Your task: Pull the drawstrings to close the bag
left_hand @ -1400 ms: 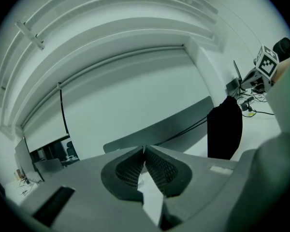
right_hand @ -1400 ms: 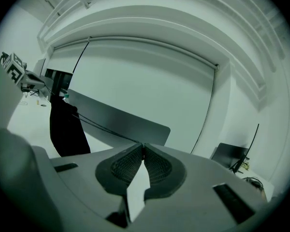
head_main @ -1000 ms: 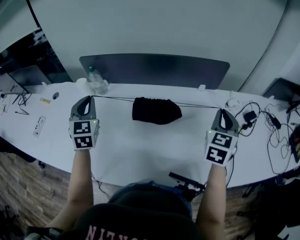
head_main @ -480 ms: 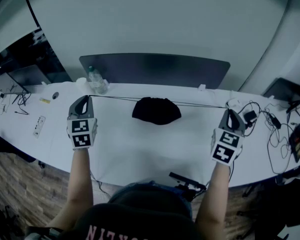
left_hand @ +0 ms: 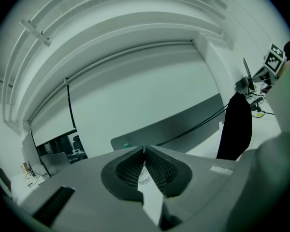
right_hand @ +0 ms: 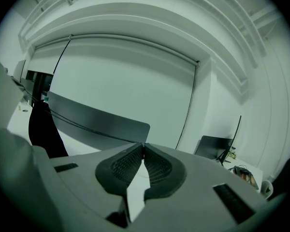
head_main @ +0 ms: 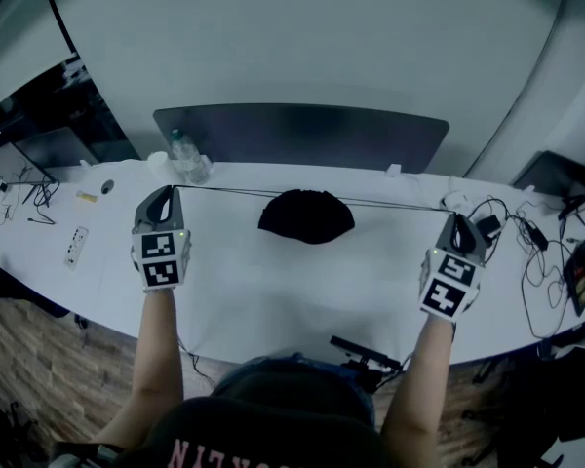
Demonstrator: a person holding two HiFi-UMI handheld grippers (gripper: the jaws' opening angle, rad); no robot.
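A black drawstring bag (head_main: 305,215) lies bunched at the middle of the white table (head_main: 292,291). Its thin black drawstrings (head_main: 224,193) run taut out of both sides. My left gripper (head_main: 172,191) is shut on the left string end, my right gripper (head_main: 456,218) on the right one. In the left gripper view the jaws (left_hand: 144,149) are pressed together, with the string (left_hand: 193,127) leading to the bag (left_hand: 236,127) at the right. In the right gripper view the shut jaws (right_hand: 143,145) hold the string (right_hand: 87,126), which runs left to the bag (right_hand: 43,129).
A dark low panel (head_main: 302,135) stands along the table's far edge, with a water bottle (head_main: 188,156) at its left end. Cables and chargers (head_main: 526,237) clutter the right side. A white power strip (head_main: 76,245) lies at the left, and a black device (head_main: 366,352) sits at the front edge.
My right gripper has moved outward to the right with its string. The left has barely shifted. The bag's mouth has drawn tighter and the bag looks rounder.
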